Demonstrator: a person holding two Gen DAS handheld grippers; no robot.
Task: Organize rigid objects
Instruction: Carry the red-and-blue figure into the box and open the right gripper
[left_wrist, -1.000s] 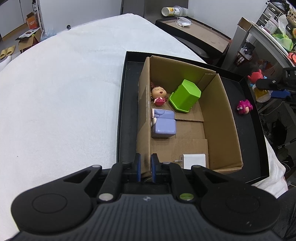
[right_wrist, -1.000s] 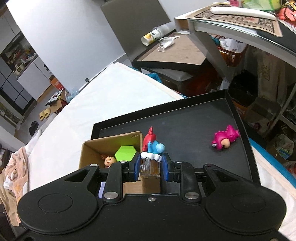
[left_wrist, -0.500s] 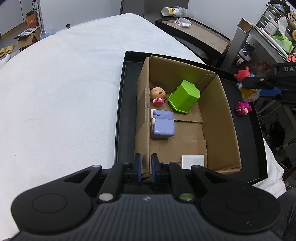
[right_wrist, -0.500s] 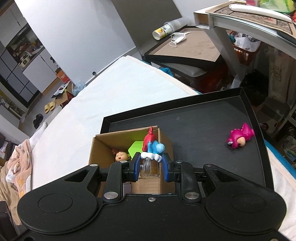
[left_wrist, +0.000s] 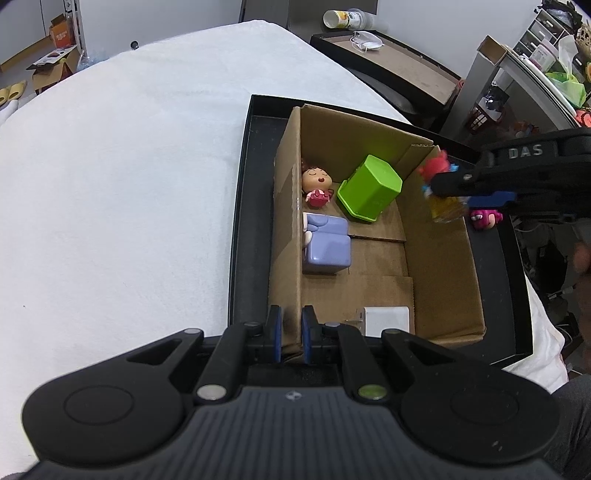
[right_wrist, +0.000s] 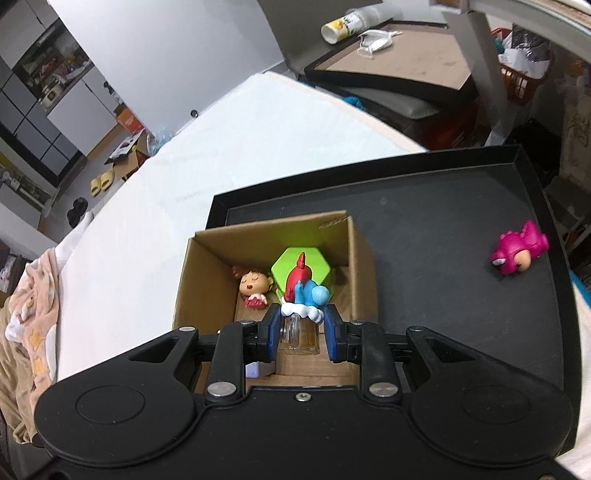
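Note:
A cardboard box stands in a black tray. My left gripper is shut on the box's left wall near its front corner. Inside lie a doll figure, a green hexagonal container, a purple block and a white charger. My right gripper is shut on a clear figurine with a red and blue top and holds it above the box's right side; it also shows in the left wrist view. A pink dinosaur toy lies on the tray outside the box.
The tray sits on a white cloth-covered table. A low dark table with a cup and a mask stands beyond. Cluttered shelves are at the right.
My right gripper has carried the figurine leftward from over the tray to above the box. My left gripper has kept its hold on the box wall.

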